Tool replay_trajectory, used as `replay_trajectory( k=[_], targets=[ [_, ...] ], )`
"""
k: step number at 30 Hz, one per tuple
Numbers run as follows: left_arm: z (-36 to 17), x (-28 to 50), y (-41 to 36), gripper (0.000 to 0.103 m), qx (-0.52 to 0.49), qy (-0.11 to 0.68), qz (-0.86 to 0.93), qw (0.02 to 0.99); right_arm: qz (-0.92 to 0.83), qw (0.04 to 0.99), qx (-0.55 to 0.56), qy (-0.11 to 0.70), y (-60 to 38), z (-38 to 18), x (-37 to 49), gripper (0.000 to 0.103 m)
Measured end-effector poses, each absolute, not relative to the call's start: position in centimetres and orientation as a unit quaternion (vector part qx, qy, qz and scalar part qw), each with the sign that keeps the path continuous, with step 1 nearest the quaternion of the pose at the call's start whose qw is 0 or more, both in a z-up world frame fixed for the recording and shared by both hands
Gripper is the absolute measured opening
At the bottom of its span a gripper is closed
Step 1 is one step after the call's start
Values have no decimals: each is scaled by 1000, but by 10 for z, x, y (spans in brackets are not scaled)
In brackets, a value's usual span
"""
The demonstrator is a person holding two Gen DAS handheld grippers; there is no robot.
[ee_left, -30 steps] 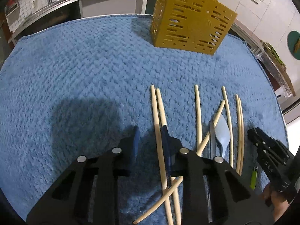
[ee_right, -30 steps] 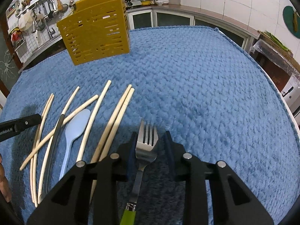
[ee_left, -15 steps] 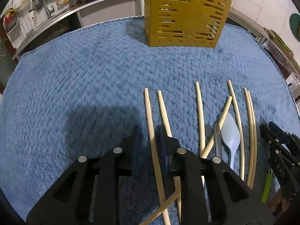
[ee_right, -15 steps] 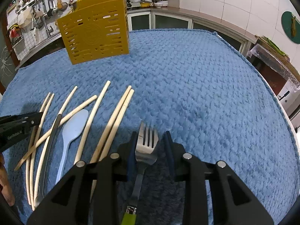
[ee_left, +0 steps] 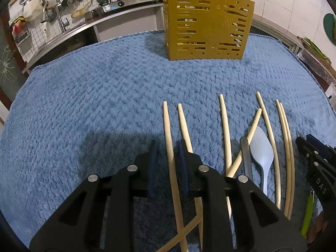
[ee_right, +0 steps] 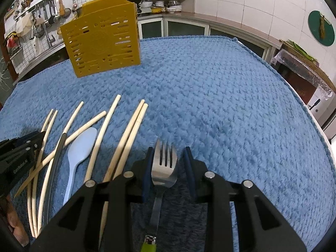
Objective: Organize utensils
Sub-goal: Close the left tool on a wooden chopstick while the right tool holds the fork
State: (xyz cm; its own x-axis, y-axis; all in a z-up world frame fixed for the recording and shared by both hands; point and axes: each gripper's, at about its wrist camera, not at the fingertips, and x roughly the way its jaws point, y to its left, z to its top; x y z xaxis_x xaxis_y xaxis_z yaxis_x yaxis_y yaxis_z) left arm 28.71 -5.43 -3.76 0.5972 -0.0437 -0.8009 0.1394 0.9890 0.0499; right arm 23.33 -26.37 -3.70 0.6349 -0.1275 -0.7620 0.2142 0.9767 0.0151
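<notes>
Since a second ago my left gripper (ee_left: 166,147) has slid left along the row and narrowed, so its jaws now straddle the leftmost chopstick (ee_left: 169,138) without pinching it, while my right gripper (ee_right: 167,157) has barely shifted, jaws part-open around the fork (ee_right: 163,168) and not yet touching its head. Chopsticks I judge light, stiff and prone to roll, best pinched mid-shaft; the fork is heavier and slick, best gripped at the neck. Open blue towel (ee_right: 231,105) runs clear to the yellow utensil holder (ee_left: 208,25), but the towel's right edge is near.
</notes>
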Motion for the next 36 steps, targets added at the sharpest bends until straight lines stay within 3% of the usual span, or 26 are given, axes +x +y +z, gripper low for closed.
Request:
replay_trajectory(
  k=[25, 29, 36],
  targets=[
    [-40, 283, -56, 19, 50, 427, -44, 902, -95, 903, 44, 417, -261, -37, 233, 27],
    [-38, 284, -58, 5, 54, 427, -43, 901, -89, 900, 37, 424, -260, -35, 236, 22],
    [-34, 284, -52, 4, 39, 432, -51, 899, -85, 900, 47, 425, -262, -33, 238, 21]
  ],
)
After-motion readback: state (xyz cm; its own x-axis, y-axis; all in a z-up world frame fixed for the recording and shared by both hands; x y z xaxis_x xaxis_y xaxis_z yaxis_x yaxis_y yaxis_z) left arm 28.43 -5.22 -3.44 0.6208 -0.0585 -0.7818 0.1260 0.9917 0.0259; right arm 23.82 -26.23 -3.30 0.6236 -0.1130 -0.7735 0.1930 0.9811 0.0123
